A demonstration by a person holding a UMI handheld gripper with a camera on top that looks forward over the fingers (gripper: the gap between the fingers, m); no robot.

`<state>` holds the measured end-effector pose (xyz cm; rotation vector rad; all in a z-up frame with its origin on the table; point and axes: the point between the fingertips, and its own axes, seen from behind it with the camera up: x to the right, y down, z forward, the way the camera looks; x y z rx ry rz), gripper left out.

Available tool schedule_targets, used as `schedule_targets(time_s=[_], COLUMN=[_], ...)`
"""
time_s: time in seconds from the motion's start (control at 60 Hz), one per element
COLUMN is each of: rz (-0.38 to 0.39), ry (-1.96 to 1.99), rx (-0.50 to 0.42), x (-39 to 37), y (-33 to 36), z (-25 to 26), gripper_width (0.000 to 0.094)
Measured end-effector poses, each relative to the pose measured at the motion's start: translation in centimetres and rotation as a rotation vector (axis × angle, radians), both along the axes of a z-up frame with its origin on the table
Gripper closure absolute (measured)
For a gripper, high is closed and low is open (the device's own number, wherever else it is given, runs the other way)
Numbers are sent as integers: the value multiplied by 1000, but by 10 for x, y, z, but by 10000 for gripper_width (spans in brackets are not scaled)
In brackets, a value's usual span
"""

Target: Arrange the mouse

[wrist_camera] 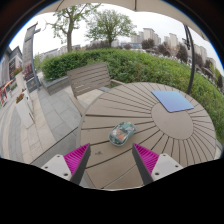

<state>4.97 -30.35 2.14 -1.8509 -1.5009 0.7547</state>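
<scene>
Outdoor terrace with a round slatted wooden desk (150, 110), hedge (120, 62) and city buildings beyond. Mouse (122, 132) resting on the desk slats, just ahead of the claw (112, 157) and centred between its lines, untouched. Claw wide open, pink pads (78, 155) apart, holding nothing. Blue mat (173, 100) lying farther back to the right. Wooden chair (88, 78) beyond the desk.

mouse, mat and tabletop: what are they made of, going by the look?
Small grey-green computer mouse: seems glossy moulded plastic, going by the highlights; too small to be sure. Flat blue rectangular mat: matte, probably fabric or rubber. Round slatted wooden table: weathered wood-look planks with visible gaps. The gripper, jaws open, holds nothing; the mouse lies just ahead.
</scene>
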Motion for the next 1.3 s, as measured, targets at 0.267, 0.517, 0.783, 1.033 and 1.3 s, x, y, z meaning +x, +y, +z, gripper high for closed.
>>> schedule_targets(time_s=[0.267,0.517,0.783,1.033,1.3], rz=[-65,-11,2,110,117], ry=[21,31,30,-35,109], rx=[4,34,45,15,51], x=[-56,-85,-102,-96,-101], y=[23,23,27,30,140], z=[-36,-34,-37,-30,111], gripper_width=[84,91,157,564,564])
